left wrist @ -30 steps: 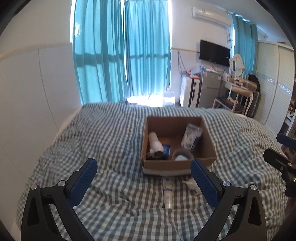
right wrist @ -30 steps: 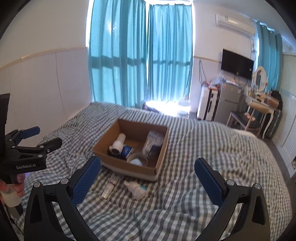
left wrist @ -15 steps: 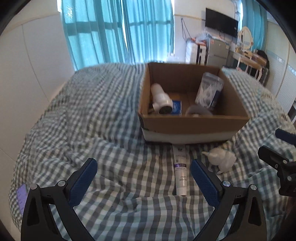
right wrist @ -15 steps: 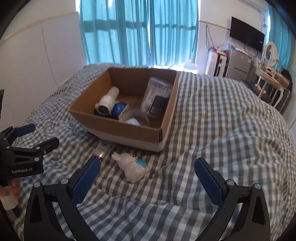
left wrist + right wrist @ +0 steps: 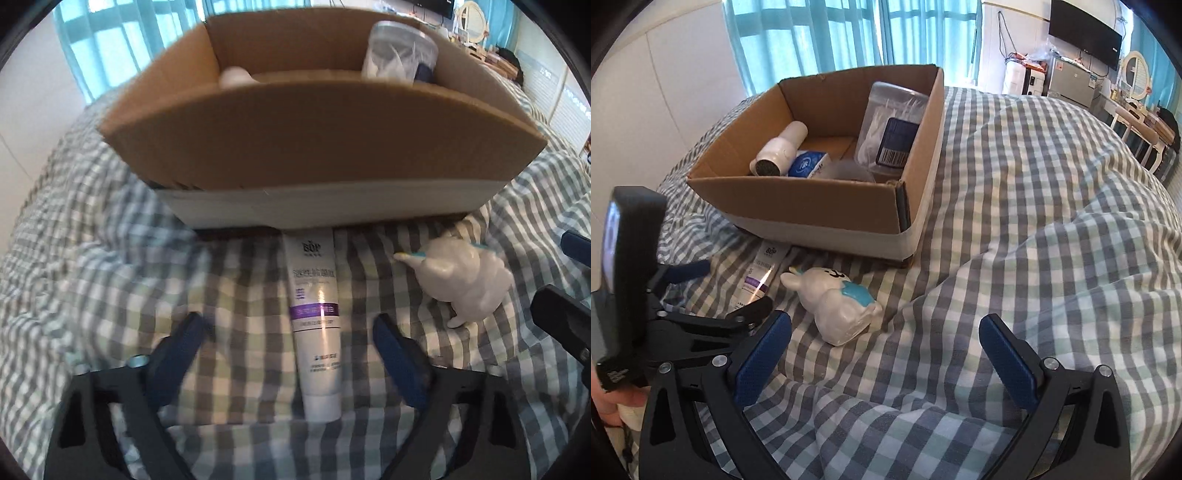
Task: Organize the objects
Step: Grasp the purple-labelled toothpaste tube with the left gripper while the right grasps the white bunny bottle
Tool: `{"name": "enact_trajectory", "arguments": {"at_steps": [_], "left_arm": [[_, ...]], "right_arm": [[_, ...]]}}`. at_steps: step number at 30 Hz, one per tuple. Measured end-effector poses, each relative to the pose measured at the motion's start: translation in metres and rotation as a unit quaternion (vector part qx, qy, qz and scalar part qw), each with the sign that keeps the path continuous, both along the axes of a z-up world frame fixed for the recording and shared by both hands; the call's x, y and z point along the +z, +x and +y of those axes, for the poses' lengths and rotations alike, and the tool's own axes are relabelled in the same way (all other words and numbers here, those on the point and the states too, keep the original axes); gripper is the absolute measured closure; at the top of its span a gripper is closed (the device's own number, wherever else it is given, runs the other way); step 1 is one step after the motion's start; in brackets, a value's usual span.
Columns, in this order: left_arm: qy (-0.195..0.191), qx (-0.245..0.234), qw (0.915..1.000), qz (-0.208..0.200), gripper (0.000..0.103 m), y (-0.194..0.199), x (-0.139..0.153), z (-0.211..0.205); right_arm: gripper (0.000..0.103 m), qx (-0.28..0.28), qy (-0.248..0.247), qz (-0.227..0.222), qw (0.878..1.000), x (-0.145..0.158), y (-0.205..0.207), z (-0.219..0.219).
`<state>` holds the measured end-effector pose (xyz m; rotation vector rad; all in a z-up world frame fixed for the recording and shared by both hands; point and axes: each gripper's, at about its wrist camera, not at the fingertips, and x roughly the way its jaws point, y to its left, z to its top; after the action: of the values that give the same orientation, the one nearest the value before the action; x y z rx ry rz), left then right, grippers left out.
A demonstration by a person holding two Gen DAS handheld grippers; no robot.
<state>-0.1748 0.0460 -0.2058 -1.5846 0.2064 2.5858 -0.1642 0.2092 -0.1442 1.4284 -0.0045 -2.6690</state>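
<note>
A white tube with a purple band (image 5: 316,314) lies on the checked bedspread in front of a cardboard box (image 5: 314,133). My left gripper (image 5: 288,343) is open, low over the bed, its fingers either side of the tube. A white rabbit figure with a blue patch (image 5: 465,284) lies on its side right of the tube; it also shows in the right wrist view (image 5: 838,301). My right gripper (image 5: 884,354) is open and empty, above the bed just right of the rabbit. The left gripper (image 5: 713,291) shows at the left of that view, over the tube (image 5: 761,275).
The box (image 5: 820,206) holds a white bottle (image 5: 779,147), a blue packet (image 5: 809,164) and a clear bag of white sticks (image 5: 886,125). The bedspread (image 5: 1034,221) rises in folds to the right. A fridge, dresser and curtains stand behind the bed.
Both grippers have come down and forward toward the box. The left gripper now straddles the tube; the right one is close to the rabbit. Both stayed open.
</note>
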Motion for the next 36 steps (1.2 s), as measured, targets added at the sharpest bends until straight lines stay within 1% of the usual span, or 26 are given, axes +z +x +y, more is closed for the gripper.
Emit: {"name": "enact_trajectory", "arguments": {"at_steps": [2, 3, 5, 8, 9, 11, 13, 15, 18, 22, 25, 29, 30, 31, 34, 36], "left_arm": [[-0.010, 0.001, 0.9999, -0.004, 0.044, 0.000, -0.005, 0.002], [-0.009, -0.002, 0.9999, -0.005, 0.048, 0.002, -0.006, 0.003], [-0.005, -0.013, 0.9999, -0.003, 0.060, 0.005, -0.006, 0.006], [-0.002, -0.023, 0.9997, -0.006, 0.069, 0.008, -0.009, 0.008], [-0.002, -0.024, 0.9997, -0.009, 0.071, 0.008, -0.011, 0.008], [-0.001, -0.026, 0.9996, -0.006, 0.078, 0.012, -0.009, 0.009], [-0.002, -0.027, 0.9996, 0.001, 0.079, 0.018, -0.006, 0.009], [0.010, -0.025, 0.9996, 0.005, 0.079, 0.024, -0.001, 0.003], [0.047, -0.014, 0.9988, 0.002, 0.080, 0.034, 0.010, -0.010], [0.083, 0.001, 0.9965, 0.011, 0.080, 0.052, 0.026, -0.030], [0.087, 0.010, 0.9960, 0.019, 0.080, 0.062, 0.034, -0.037], [0.084, 0.018, 0.9959, 0.027, 0.080, 0.066, 0.043, -0.045], [0.081, 0.022, 0.9960, 0.030, 0.080, 0.064, 0.045, -0.046], [0.079, 0.024, 0.9961, 0.032, 0.080, 0.048, 0.048, -0.045], [0.074, 0.030, 0.9963, 0.032, 0.080, 0.046, 0.047, -0.053], [0.075, 0.032, 0.9964, 0.026, 0.080, 0.036, 0.043, -0.056]], "right_arm": [[0.001, -0.001, 0.000, -0.003, 1.000, -0.002, 0.000, 0.000], [0.001, -0.002, 0.000, -0.004, 1.000, -0.002, -0.001, 0.000], [0.001, -0.004, 0.003, -0.005, 1.000, -0.002, -0.001, -0.001], [0.001, -0.004, 0.009, -0.006, 1.000, -0.002, -0.001, -0.001], [0.001, -0.004, 0.012, -0.007, 1.000, -0.002, -0.001, -0.002], [0.001, -0.003, 0.017, -0.007, 1.000, -0.003, -0.002, -0.003], [0.001, -0.002, 0.020, -0.006, 1.000, -0.004, -0.001, -0.004], [0.001, -0.003, 0.024, -0.005, 1.000, -0.004, -0.001, -0.003], [0.001, -0.003, 0.030, -0.005, 1.000, -0.005, 0.001, -0.003], [0.001, 0.004, 0.042, -0.001, 0.999, -0.002, 0.002, -0.009], [0.001, 0.023, 0.037, 0.002, 0.999, -0.002, 0.001, -0.017], [0.001, 0.042, 0.039, -0.008, 0.998, -0.007, -0.013, -0.033], [0.001, 0.044, 0.036, -0.012, 0.998, -0.008, -0.018, -0.035], [0.001, 0.046, 0.031, -0.017, 0.998, -0.011, -0.024, -0.038], [0.007, 0.052, 0.024, -0.031, 0.998, -0.019, -0.041, -0.046], [0.016, 0.057, 0.027, -0.044, 0.997, -0.028, -0.050, -0.051]]}}
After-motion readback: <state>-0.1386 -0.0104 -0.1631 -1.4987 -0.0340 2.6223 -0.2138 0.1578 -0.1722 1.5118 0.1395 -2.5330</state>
